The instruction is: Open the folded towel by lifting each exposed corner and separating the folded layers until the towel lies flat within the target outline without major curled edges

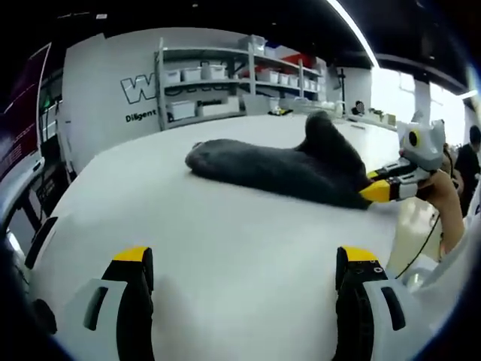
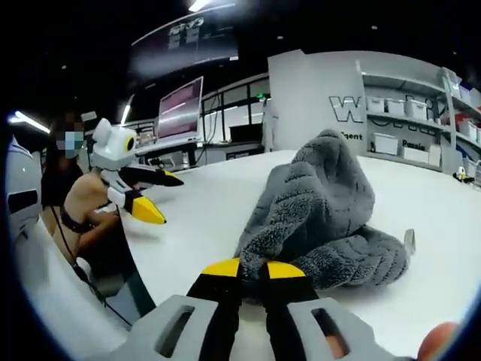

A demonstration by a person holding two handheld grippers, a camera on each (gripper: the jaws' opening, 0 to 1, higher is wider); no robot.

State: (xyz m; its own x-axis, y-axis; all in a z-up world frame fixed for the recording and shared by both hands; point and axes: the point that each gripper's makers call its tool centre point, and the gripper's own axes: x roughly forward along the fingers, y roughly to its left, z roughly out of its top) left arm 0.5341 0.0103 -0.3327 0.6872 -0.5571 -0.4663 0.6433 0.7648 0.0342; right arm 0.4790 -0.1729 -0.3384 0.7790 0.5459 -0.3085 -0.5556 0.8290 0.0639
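The dark grey towel (image 1: 289, 167) is lying bunched on the white table (image 1: 210, 248), toward its far side in the left gripper view, with one part heaped up into a peak at the right. No target outline can be made out on the table in either view.

The right gripper (image 2: 250, 272) is pinching the near edge of the towel (image 2: 323, 218) — its yellow-tipped jaws are standing almost together with grey pile caught between them. In the left gripper view the same gripper (image 1: 385, 184) is reaching in from the right, its tips touching the towel's right end. Holding a corner low at the edge like this is probably meant to peel one folded layer away from the rest, which would explain why the cloth is rising in a hump behind the grip rather than lying flat.

The left gripper (image 1: 244, 267) is hovering over bare table nearer than the towel, its jaws standing wide apart with nothing between them. In the right gripper view it (image 2: 154, 199) is showing at the left, well apart from the cloth, with a person's hand behind it. It is likely waiting there, open, to take a second corner or pin a layer down.

The towel is far from flat — the unfolding looks barely begun.
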